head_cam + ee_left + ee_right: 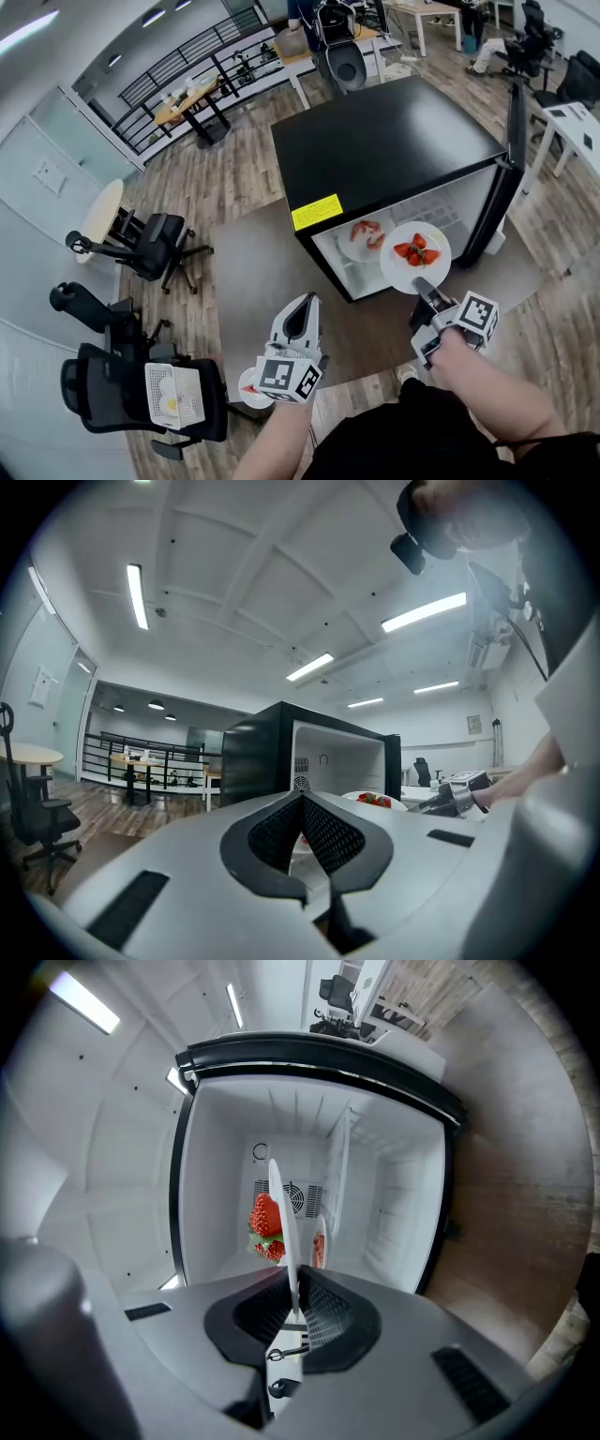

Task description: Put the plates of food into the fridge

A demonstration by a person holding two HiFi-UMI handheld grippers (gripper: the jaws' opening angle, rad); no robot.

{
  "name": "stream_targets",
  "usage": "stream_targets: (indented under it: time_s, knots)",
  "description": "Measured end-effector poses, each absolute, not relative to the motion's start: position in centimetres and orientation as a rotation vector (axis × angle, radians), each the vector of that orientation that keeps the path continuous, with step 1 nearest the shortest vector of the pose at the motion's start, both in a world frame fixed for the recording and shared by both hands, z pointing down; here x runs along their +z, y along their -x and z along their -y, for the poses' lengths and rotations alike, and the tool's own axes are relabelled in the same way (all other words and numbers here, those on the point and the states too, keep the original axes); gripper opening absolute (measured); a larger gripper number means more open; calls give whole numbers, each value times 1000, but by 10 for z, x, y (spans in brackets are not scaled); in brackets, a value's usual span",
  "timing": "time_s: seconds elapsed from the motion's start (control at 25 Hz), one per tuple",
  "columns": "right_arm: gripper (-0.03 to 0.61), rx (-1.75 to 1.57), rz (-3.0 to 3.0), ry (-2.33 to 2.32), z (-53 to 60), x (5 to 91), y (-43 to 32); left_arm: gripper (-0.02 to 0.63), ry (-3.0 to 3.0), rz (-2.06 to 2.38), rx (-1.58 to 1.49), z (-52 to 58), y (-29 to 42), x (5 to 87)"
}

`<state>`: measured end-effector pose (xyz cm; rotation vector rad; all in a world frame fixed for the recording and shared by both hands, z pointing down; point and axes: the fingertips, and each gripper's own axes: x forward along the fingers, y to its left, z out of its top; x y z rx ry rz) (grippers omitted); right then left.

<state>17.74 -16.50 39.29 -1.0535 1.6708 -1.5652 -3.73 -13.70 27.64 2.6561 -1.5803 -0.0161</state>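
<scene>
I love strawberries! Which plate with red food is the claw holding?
The plate of strawberries hanging just outside the open fridge, its rim pinched by the right claw. The other plate already sits inside the fridge.

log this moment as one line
right gripper: shut on strawberry plate, facing open fridge | left gripper: shut, empty | second plate: already inside fridge

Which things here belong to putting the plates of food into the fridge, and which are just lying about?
Job: open fridge; plate of strawberries, clamped in the right gripper; second plate of red food already inside; left gripper, shut and empty.
Lying about: office chairs; round table; desks behind the fridge.
</scene>
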Motion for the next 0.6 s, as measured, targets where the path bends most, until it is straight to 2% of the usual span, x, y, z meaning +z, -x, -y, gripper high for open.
stream_targets:
  time_s: [0.6]
  knots:
    - [21,-1601,-1638,1074,231,405,-240,3,-2592,1674,1,178,-1,278]
